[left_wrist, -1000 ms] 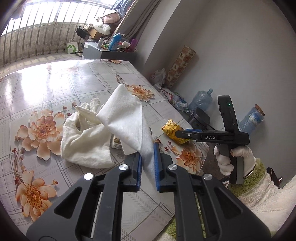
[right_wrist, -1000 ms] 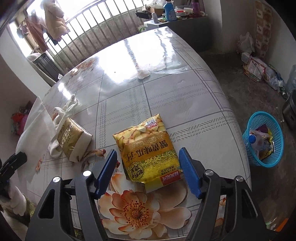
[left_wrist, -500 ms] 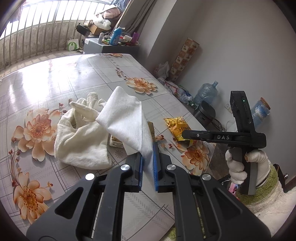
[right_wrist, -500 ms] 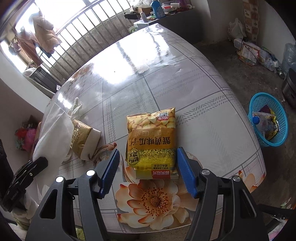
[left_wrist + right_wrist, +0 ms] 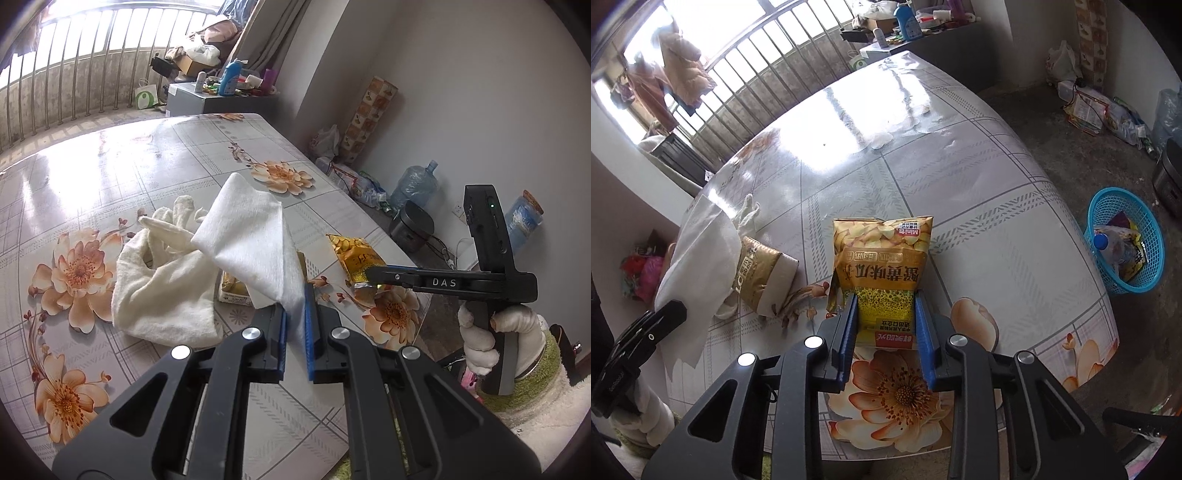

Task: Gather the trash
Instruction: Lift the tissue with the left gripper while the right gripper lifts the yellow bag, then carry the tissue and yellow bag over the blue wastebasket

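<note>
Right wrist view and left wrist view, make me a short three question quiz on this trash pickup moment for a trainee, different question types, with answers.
1. True or false: the right gripper is closed on the yellow snack bag.
2. Multiple choice: what does the left gripper hold? A) water bottle B) white cloth C) gold packet
3. Fill in: the blue basket stands on the ____ beside the table.

Key:
1. True; its blue pads squeeze the bag's lower end.
2. B; the gold packet lies partly under the cloth.
3. Floor; it already holds a bottle and wrappers.
</note>
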